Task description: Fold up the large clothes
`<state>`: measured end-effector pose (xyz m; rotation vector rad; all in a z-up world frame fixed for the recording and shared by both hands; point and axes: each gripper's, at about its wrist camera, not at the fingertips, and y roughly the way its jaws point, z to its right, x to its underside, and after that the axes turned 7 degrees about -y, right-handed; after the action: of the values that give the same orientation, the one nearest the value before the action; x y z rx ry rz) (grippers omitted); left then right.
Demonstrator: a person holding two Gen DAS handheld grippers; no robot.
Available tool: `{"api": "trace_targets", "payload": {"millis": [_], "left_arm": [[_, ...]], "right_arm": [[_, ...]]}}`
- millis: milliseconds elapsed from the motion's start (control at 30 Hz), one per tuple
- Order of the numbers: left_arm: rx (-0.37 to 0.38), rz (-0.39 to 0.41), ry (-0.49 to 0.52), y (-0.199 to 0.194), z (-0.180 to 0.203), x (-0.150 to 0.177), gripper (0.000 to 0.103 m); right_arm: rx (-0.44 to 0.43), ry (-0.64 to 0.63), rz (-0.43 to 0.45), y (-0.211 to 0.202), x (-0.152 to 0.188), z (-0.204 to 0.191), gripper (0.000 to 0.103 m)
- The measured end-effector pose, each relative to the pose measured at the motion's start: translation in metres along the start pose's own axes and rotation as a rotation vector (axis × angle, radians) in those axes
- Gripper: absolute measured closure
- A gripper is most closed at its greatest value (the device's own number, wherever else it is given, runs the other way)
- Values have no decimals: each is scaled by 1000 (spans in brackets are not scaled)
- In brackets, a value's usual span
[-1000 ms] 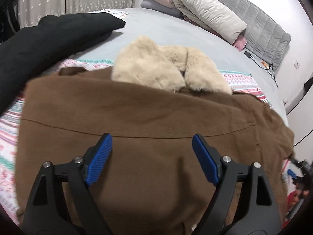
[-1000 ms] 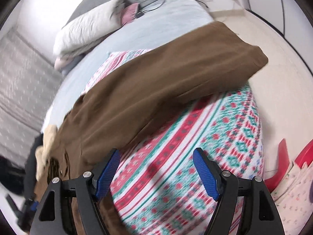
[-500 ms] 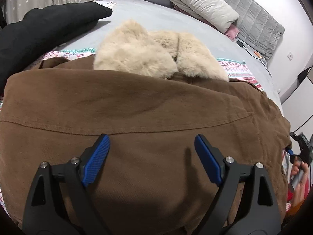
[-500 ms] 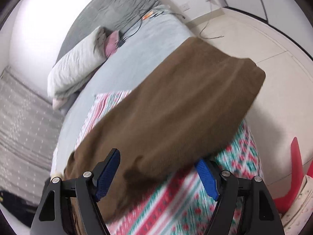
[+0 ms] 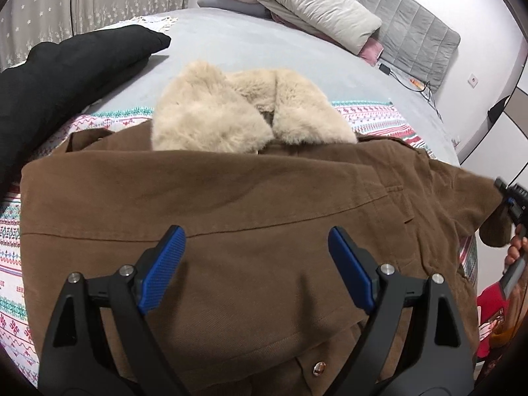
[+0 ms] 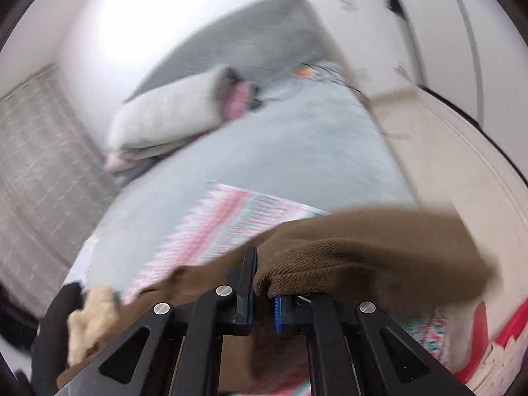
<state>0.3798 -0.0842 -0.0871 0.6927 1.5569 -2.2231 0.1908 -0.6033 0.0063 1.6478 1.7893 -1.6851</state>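
A brown coat (image 5: 250, 198) with a cream fur collar (image 5: 231, 115) lies spread on the bed. My left gripper (image 5: 254, 234) hovers open over the coat's body, with nothing between its blue pads (image 5: 165, 264). In the right wrist view, which is blurred, my right gripper (image 6: 264, 283) is shut on the end of the coat's brown sleeve (image 6: 363, 257), which bunches over the right finger and hangs lifted off the blanket. At the right edge of the left wrist view, a hand (image 5: 516, 244) holds that gripper at the raised sleeve.
A black garment (image 5: 66, 76) lies at the far left of the bed. Pillows (image 5: 313, 3) and a grey headboard (image 5: 415, 29) are at the far end. A patterned blanket (image 5: 10, 231) lies under the coat. Something red (image 6: 495, 340) sits on the floor (image 6: 445, 151) to the right.
My right gripper has closed on the sleeve end and risen with it, its view swinging up toward the headboard. The left gripper stays open over the coat, tilted slightly.
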Motion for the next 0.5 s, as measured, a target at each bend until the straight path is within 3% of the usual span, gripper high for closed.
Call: {"api": "trace_targets", "payload": {"millis": [133, 233, 400, 500], "left_arm": [[2, 19, -6, -5, -8, -4, 15], [3, 30, -42, -7, -20, -7, 15], [6, 39, -123, -8, -42, -12, 15], [8, 34, -147, -5, -49, -13, 15]], "right_arm": [[-125, -205, 36, -25, -2, -87, 95], [-219, -375, 35, -38, 15, -156, 95], [-345, -568, -57, -35, 66, -246, 95], [-374, -681, -149, -12, 108, -282, 92]]}}
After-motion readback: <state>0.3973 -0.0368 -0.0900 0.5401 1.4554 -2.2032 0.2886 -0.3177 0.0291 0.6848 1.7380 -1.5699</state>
